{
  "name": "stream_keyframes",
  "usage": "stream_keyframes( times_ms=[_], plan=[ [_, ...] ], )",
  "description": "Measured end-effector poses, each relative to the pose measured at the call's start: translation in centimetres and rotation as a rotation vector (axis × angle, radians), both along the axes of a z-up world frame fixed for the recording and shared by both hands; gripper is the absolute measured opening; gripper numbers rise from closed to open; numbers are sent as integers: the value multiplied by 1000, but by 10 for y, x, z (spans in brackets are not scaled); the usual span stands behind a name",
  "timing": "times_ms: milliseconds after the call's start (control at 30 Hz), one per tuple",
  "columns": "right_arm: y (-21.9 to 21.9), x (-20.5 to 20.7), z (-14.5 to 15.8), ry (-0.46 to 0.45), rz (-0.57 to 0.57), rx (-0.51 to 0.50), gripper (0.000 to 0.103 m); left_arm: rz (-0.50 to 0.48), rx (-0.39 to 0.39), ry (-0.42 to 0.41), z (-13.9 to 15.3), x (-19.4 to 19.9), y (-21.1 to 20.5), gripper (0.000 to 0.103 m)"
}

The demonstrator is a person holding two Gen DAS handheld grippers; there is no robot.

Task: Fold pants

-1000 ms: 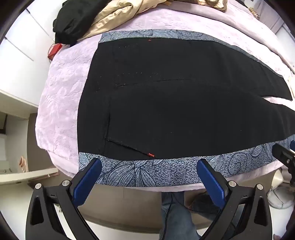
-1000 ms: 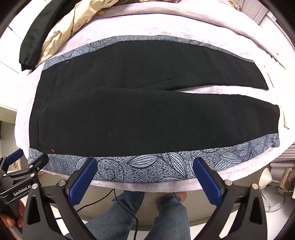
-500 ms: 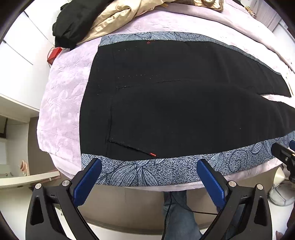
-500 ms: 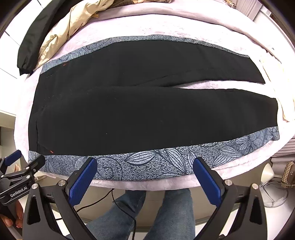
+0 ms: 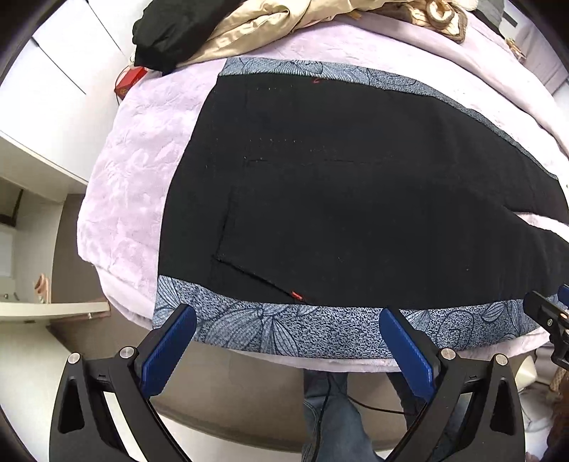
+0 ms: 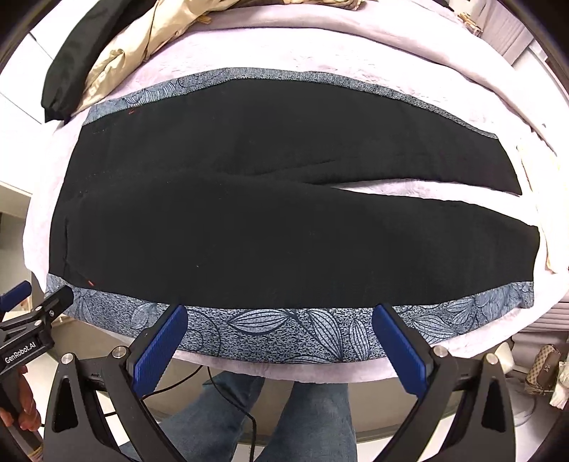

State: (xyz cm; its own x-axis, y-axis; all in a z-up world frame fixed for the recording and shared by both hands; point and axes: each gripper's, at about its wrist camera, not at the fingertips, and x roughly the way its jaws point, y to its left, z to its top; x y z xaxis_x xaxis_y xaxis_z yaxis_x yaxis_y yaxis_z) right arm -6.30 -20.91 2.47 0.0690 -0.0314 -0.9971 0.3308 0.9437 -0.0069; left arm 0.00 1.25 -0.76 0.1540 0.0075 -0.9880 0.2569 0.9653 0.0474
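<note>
In the left wrist view the pants lie spread flat on the bed, waistband toward the left, with the patterned side stripe running along the near edge. The left claw is spread wide and holds nothing, hovering at that stripe just off the mattress edge. The risk here is that it closes on the lilac bedcover together with the stripe, since the two lie flat on each other, and a lift would then drag the cover along. A black garment and a beige one are heaped beyond the waistband, near enough that a far fold could land on them. In the right wrist view the right claw is likewise spread and empty, poised over the stripe further down the near leg. The two legs part toward the hems, showing bedcover between them. If the two claws pinch at uneven depth or lift at different rates, I would expect the near leg to skew over the far one, leaving the hems mismatched and the soft cloth wrinkled.
</note>
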Motion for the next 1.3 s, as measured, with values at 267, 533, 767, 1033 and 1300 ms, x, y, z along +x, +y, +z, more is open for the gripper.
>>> stream_keyframes(
  times_ms=[267, 533, 767, 1033, 1300],
  plan=[
    [-8, 0, -10, 23, -5, 19, 103, -4, 27, 19, -8, -1, -10, 103],
    [-12, -3, -19, 36, -24, 31, 103, -19, 38, 20, -11, 0, -17, 103],
    [-15, -5, -24, 41, -32, 35, 103, -19, 46, 23, -15, 0, -18, 103],
    [-15, -5, -29, 58, -28, 34, 103, -15, 47, 27, -18, -1, -17, 103],
    [-11, -4, -29, 62, -24, 33, 103, -10, 44, 29, -21, -2, -13, 103]
  ],
)
